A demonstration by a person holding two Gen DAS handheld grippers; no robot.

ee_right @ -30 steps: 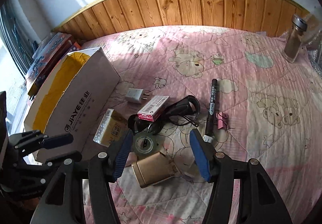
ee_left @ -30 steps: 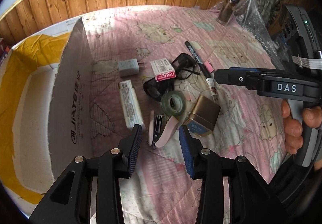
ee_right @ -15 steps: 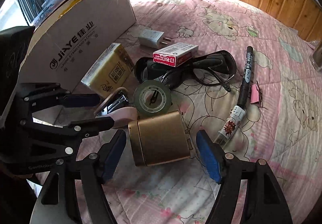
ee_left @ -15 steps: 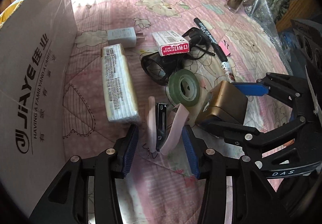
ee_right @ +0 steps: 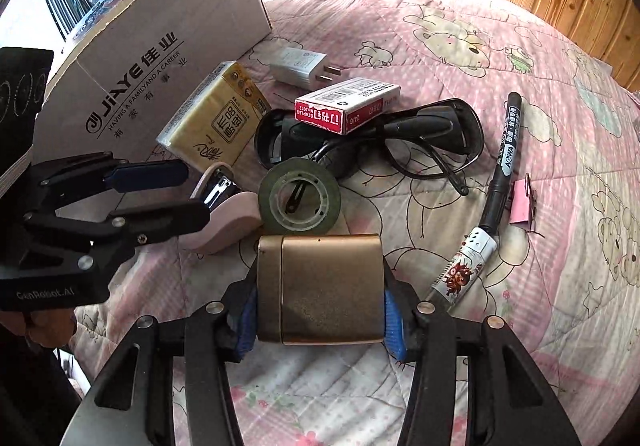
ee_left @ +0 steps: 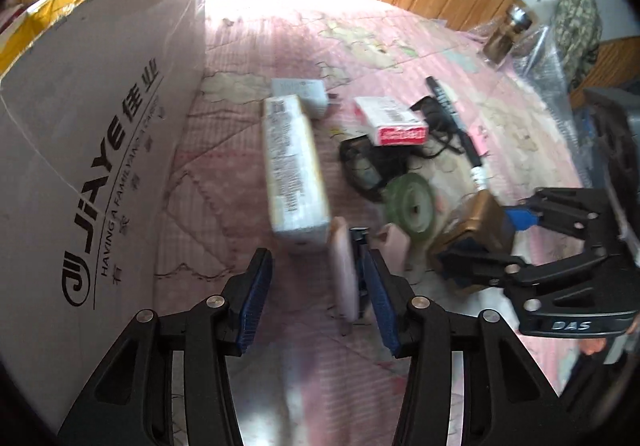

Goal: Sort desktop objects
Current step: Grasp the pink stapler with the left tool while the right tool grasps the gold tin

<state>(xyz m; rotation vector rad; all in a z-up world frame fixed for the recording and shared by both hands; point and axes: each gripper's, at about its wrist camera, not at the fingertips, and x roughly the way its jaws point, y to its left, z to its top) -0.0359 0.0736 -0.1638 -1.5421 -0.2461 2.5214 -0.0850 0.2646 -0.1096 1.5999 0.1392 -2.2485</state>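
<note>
My right gripper [ee_right: 320, 310] is shut on a gold metal tin [ee_right: 324, 286], its blue pads against both sides; the tin also shows in the left wrist view [ee_left: 476, 230]. My left gripper [ee_left: 316, 302] is open, low over the pink quilt, with a pink stapler [ee_left: 344, 274] lying between its jaws close to the right finger. In the right wrist view the left gripper [ee_right: 176, 189] reaches in from the left at the stapler [ee_right: 228, 221]. A green tape roll [ee_right: 300, 201] lies just beyond the tin.
A JIAYE cardboard box [ee_right: 160, 45] stands at the left. On the quilt lie a tissue pack [ee_right: 216, 117], white charger [ee_right: 300, 67], staples box [ee_right: 348, 109], black glasses [ee_right: 400, 141], marker pen [ee_right: 500, 165] and pink binder clip [ee_right: 524, 201]. A jar [ee_left: 508, 33] stands far right.
My right gripper has closed on the gold tin. My left gripper has shifted left, so the stapler now sits by its right finger; the view is motion-blurred.
</note>
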